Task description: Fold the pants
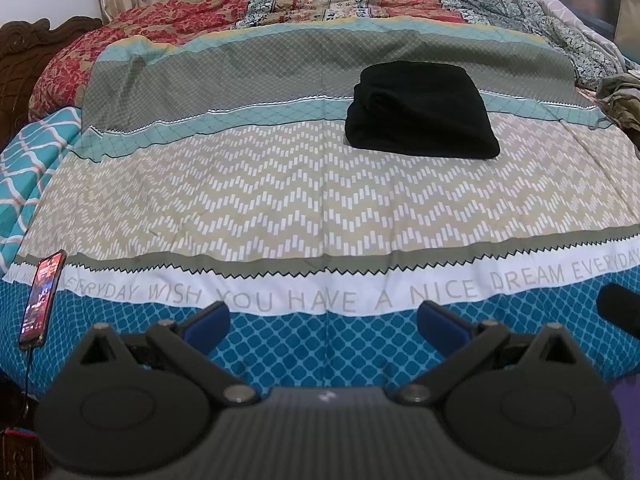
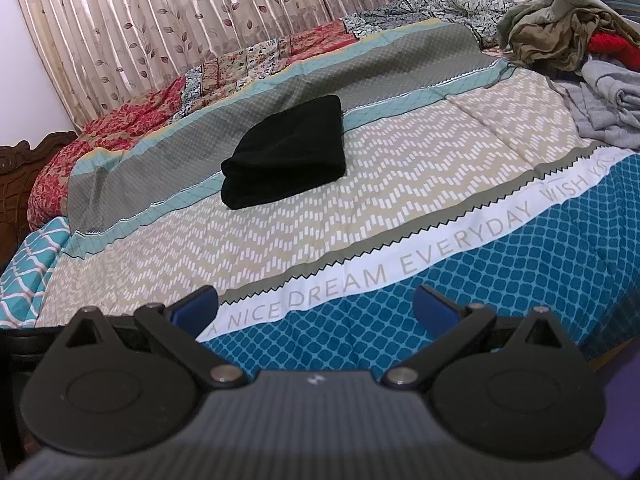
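Black pants lie folded into a thick rectangle on the patterned bedspread, right of centre in the left wrist view. In the right wrist view the pants lie left of centre. My left gripper is open and empty, held back over the bed's near edge, far from the pants. My right gripper is also open and empty, over the near edge with the blue diamond band beneath it. Neither gripper touches any cloth.
A lit phone on a cable rests at the bed's left near corner. A pile of loose clothes, olive, red and grey, lies at the far right. A carved wooden headboard stands left; curtains hang behind.
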